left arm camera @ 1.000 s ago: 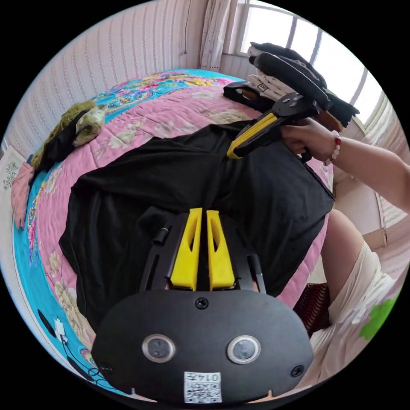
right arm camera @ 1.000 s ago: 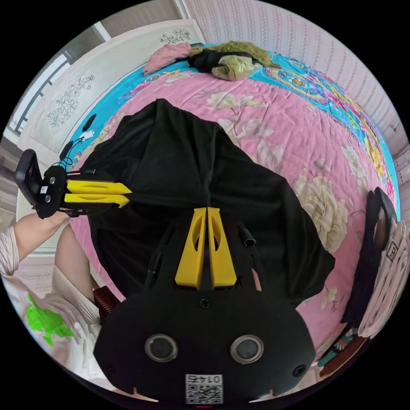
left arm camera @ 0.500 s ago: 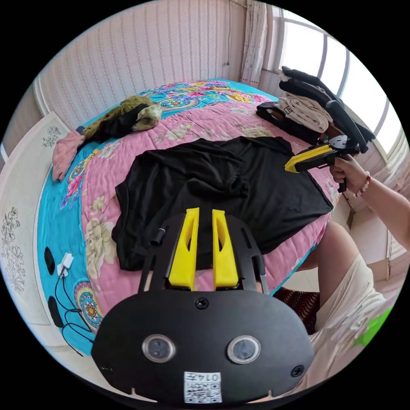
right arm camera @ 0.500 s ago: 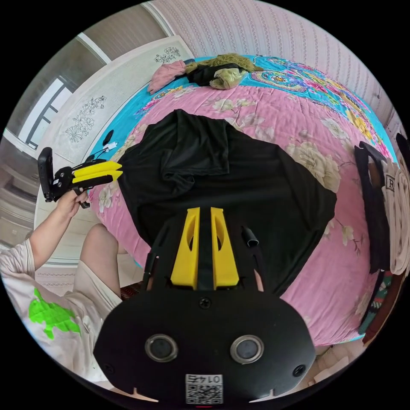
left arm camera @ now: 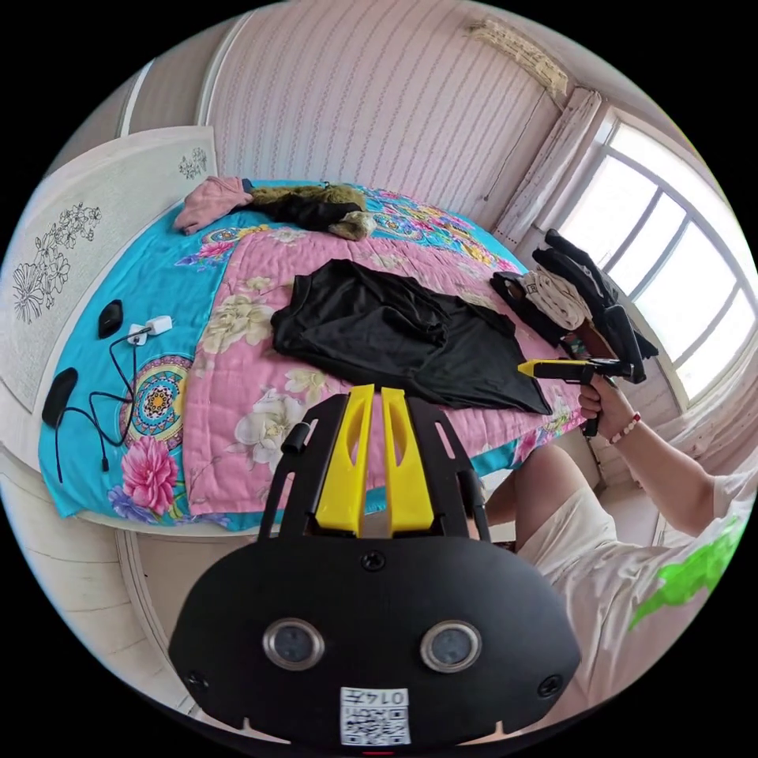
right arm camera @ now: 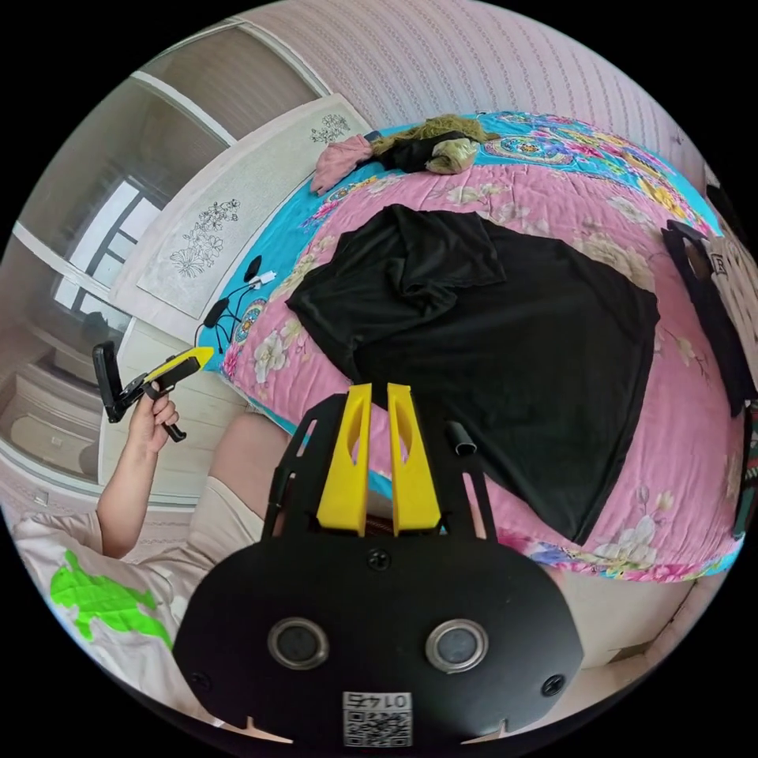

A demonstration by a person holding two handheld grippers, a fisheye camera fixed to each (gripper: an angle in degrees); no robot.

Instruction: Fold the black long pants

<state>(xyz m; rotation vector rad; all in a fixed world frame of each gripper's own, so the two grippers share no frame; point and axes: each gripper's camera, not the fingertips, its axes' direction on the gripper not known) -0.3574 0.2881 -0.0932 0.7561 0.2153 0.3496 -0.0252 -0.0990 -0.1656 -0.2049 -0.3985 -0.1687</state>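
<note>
The black long pants lie spread on the pink flowered quilt, one part folded over on top. In the right gripper view the pants cover the middle of the quilt. My left gripper hangs off the bed's near edge, apart from the pants, jaws nearly together with nothing between them. My right gripper is also back from the bed, jaws a narrow gap apart and empty. The right gripper shows beside the pants' near corner, and the left gripper shows off the bed's side.
A heap of green, black and pink clothes lies at the bed's far end. A stack of folded clothes sits by the window. Chargers and cables rest on the blue sheet near the white headboard. The person's legs stand at the bed's edge.
Both grippers have let go of the pants and drawn back off the bed. The pants stay on the quilt with one part folded over.
</note>
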